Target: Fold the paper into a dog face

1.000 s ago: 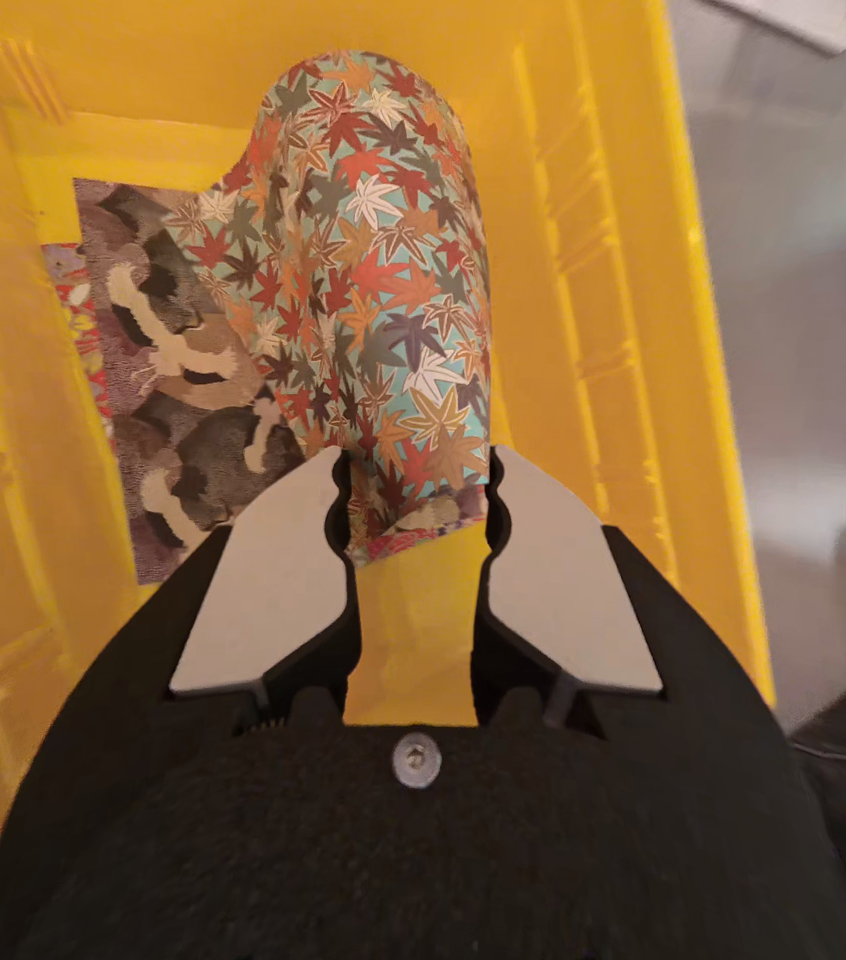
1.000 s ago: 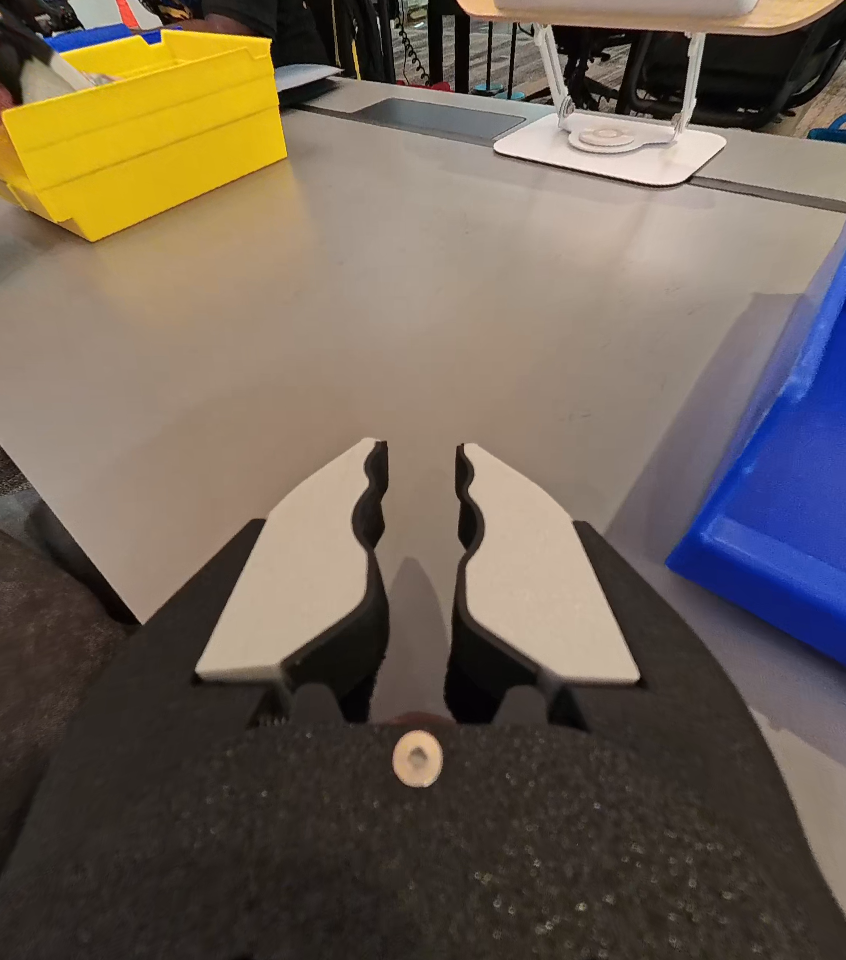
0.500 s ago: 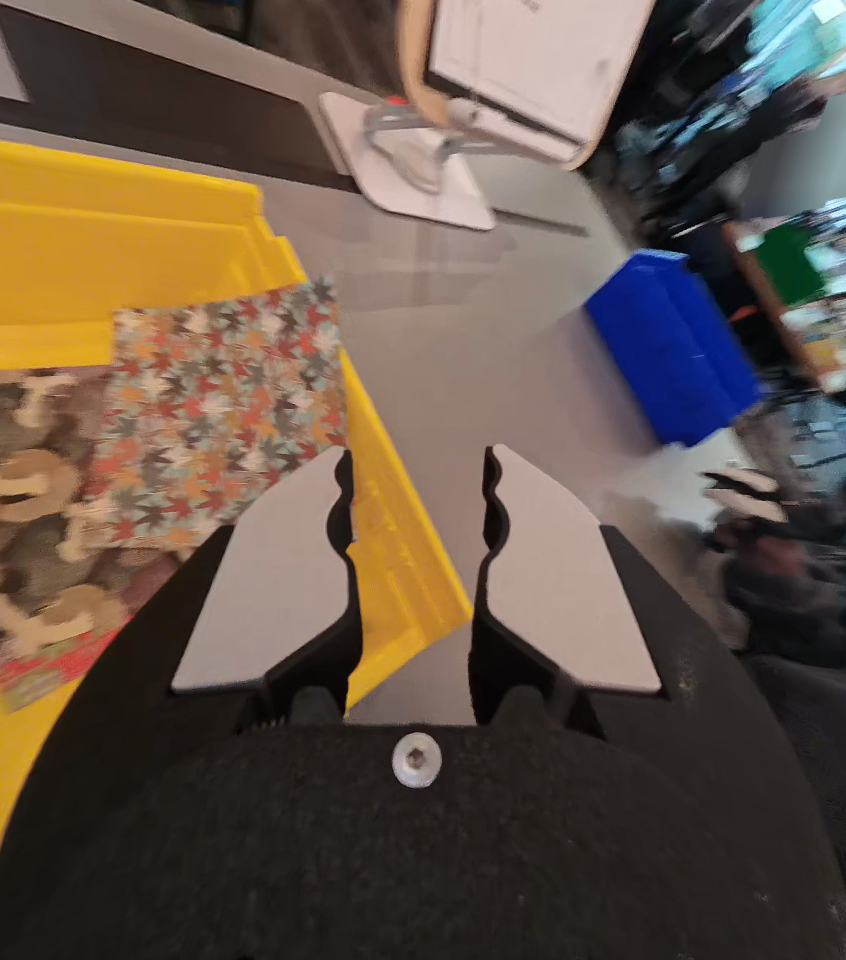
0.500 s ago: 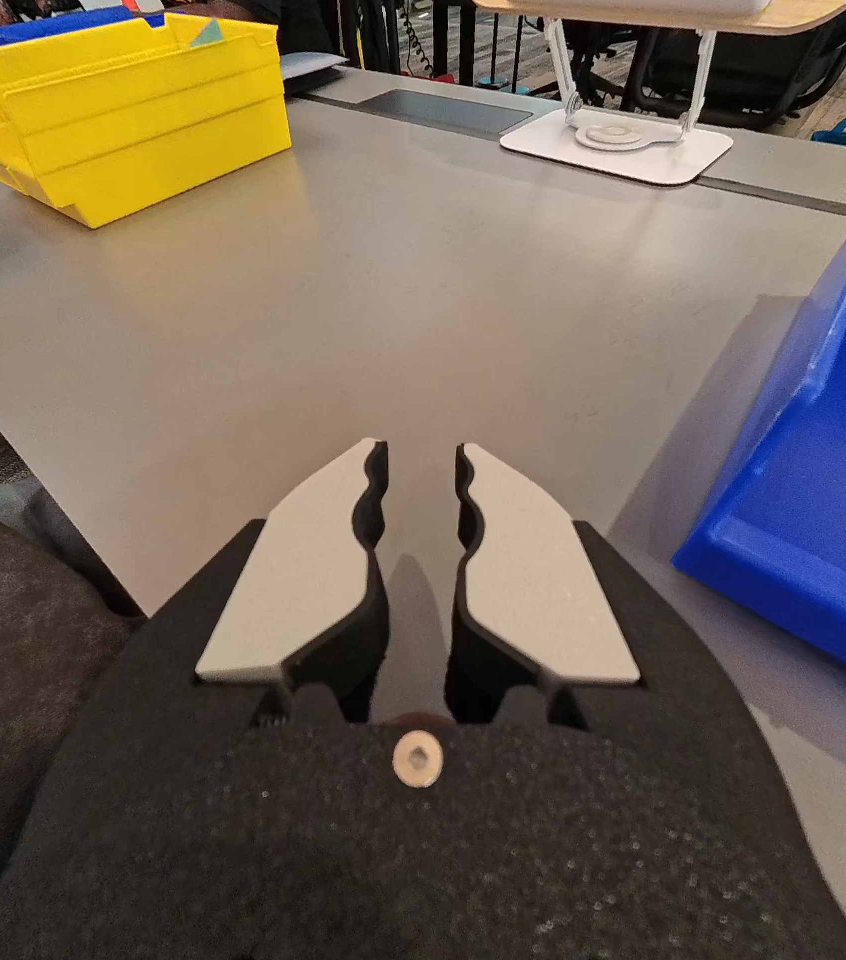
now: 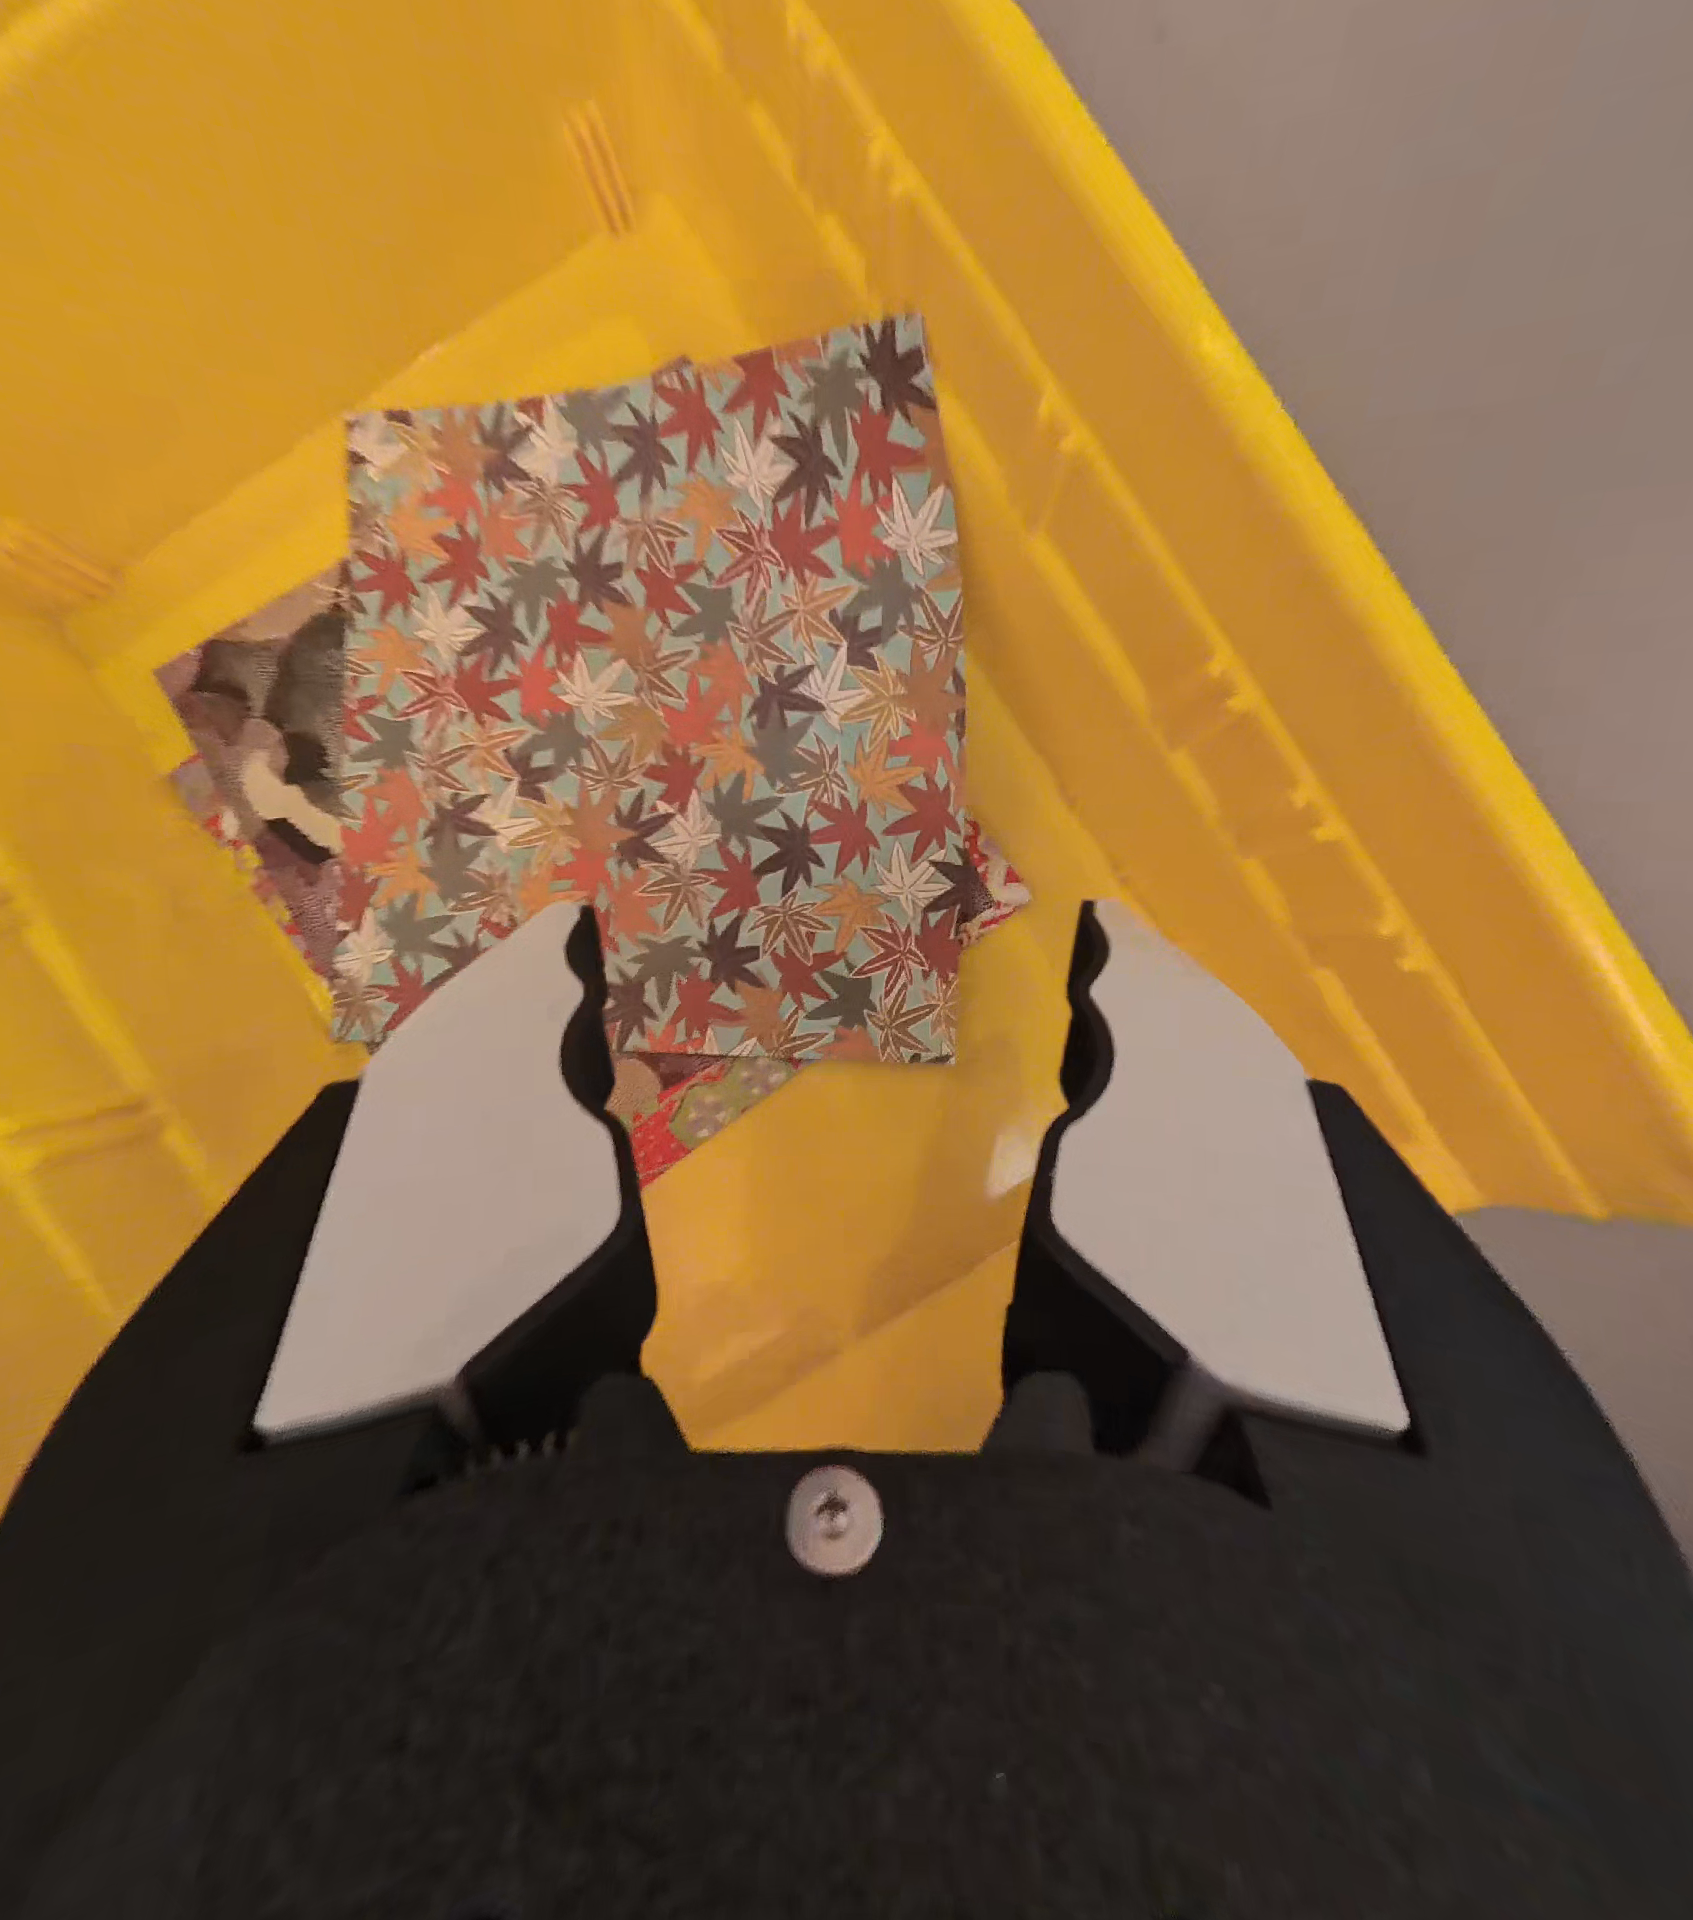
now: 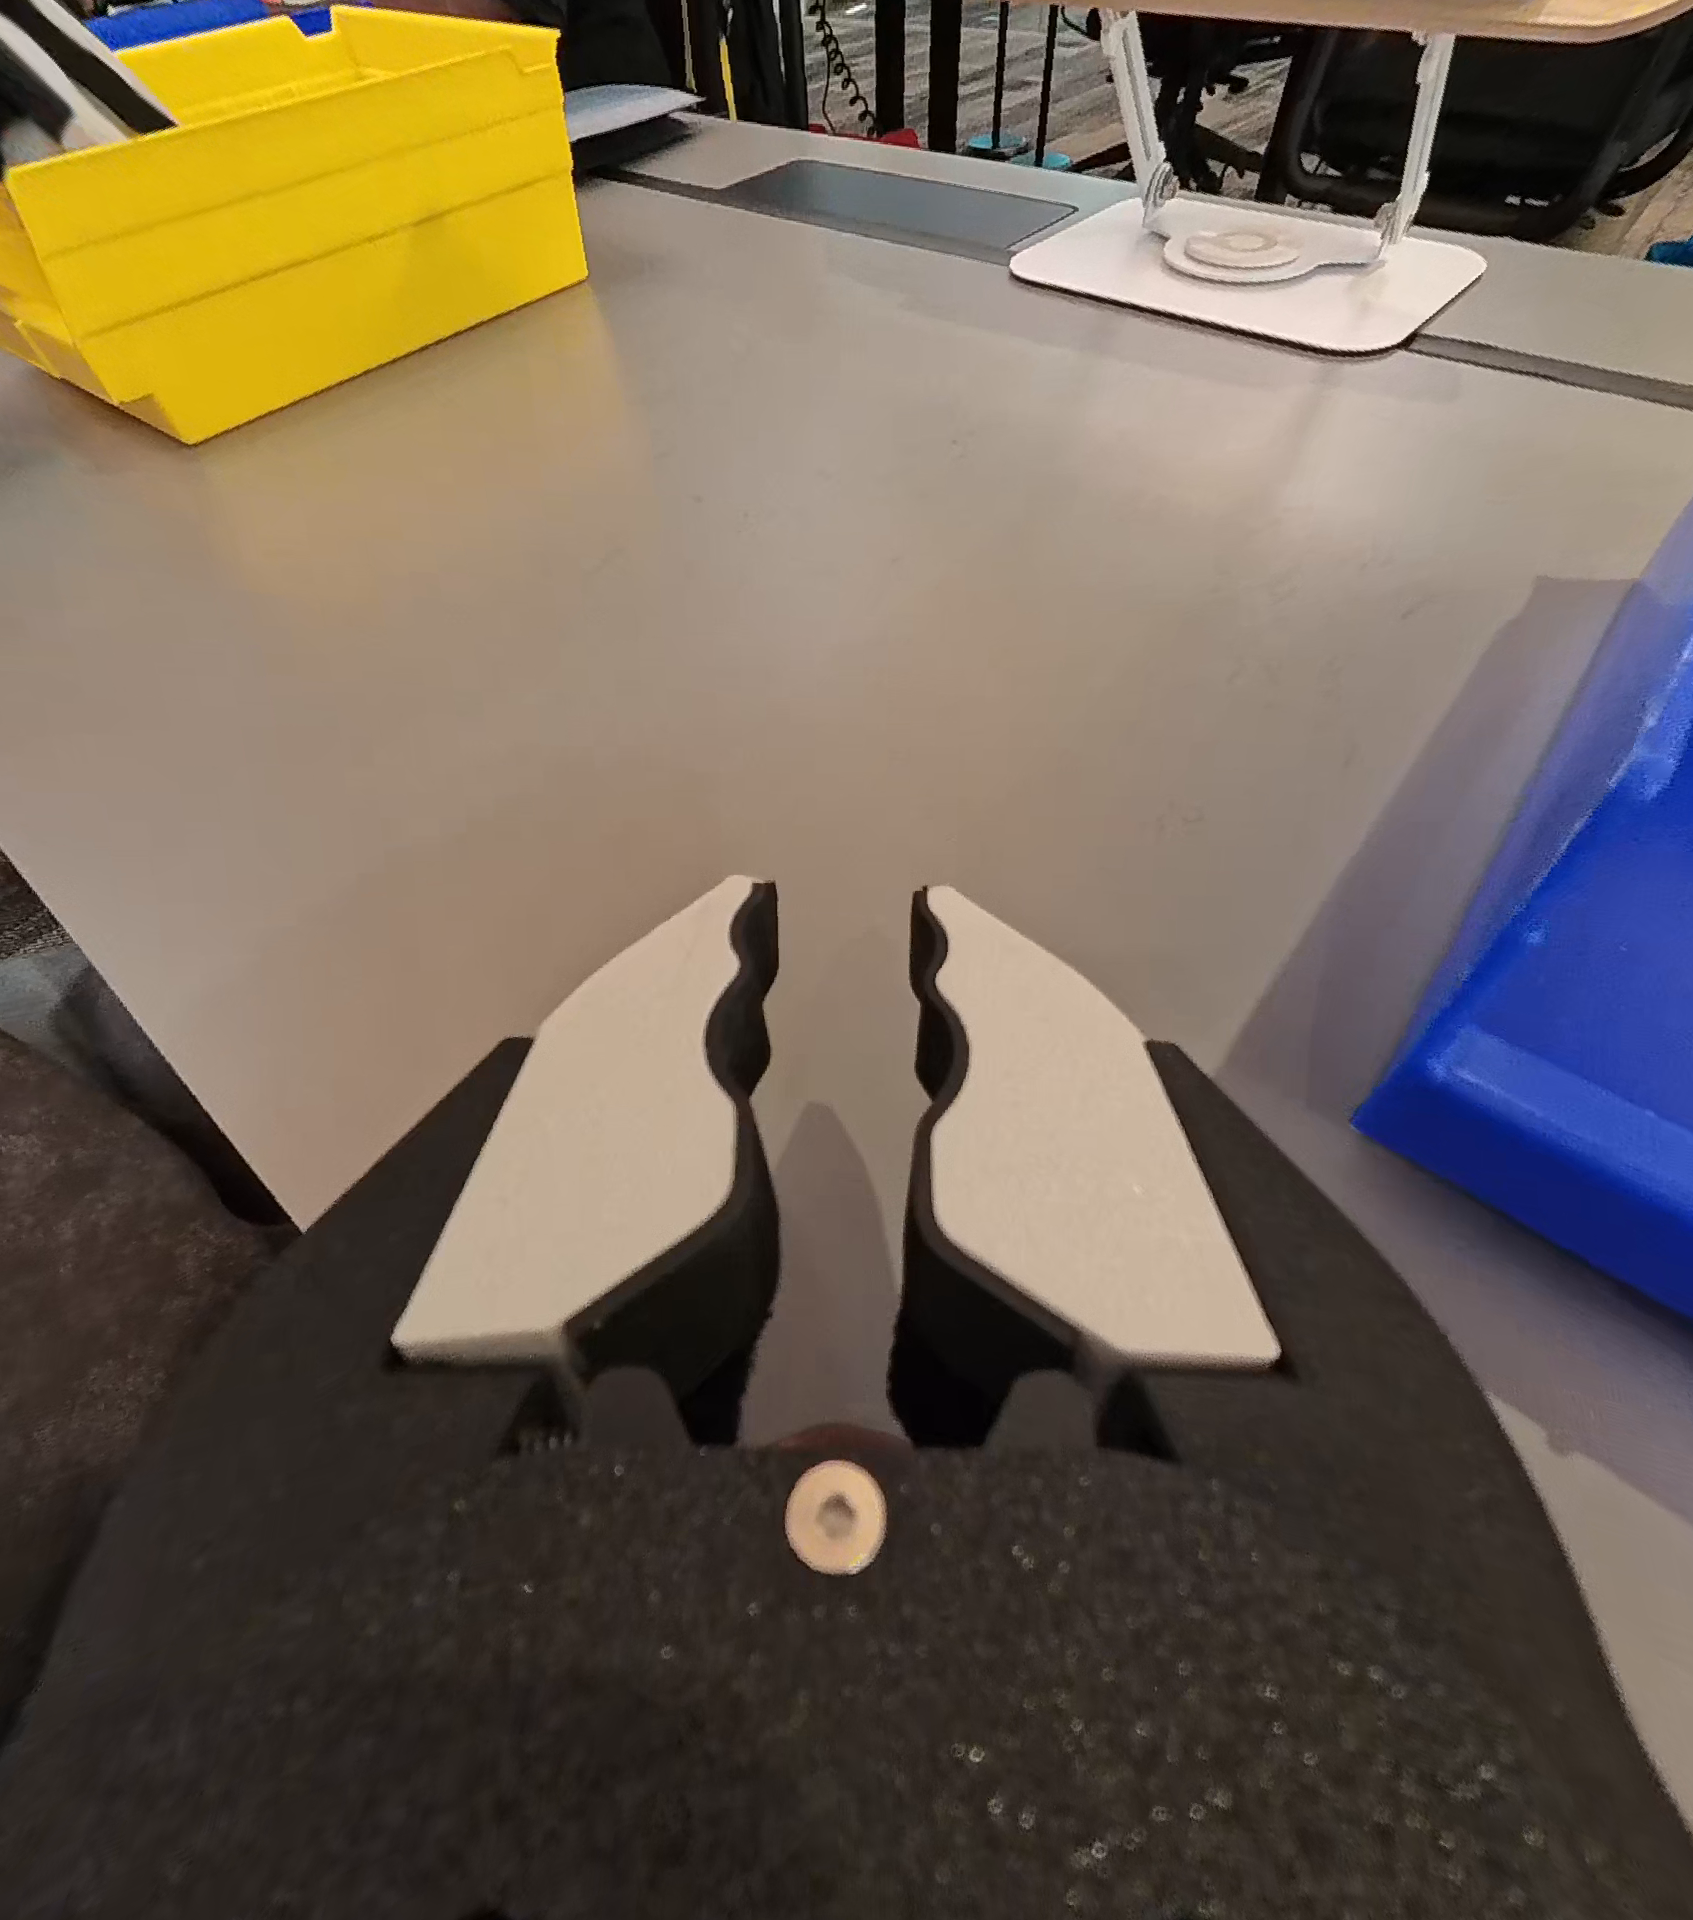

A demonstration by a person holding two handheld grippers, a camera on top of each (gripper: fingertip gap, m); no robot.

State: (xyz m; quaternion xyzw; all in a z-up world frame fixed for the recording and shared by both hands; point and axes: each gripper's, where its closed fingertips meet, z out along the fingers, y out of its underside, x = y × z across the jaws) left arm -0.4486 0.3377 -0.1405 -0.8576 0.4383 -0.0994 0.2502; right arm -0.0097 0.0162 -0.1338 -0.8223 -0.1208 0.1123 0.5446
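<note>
Inside yellow bin [image 5: 198,312]: patterned papers [image 5: 650,675]

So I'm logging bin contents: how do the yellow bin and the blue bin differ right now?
The yellow bin holds patterned paper sheets, the leaf-print sheet on top; the blue bin shows no contents in its visible part. The left gripper hangs open over the yellow bin, while none is over the blue. Both are plastic bins on the grey table.

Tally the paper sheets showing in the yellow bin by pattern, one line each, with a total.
Leaf-pattern paper: 1
Grey-brown camouflage-pattern paper: 1
Red patterned paper: 1
Total: 3 showing in the yellow bin; any sheets hidden underneath cannot be counted.
</note>
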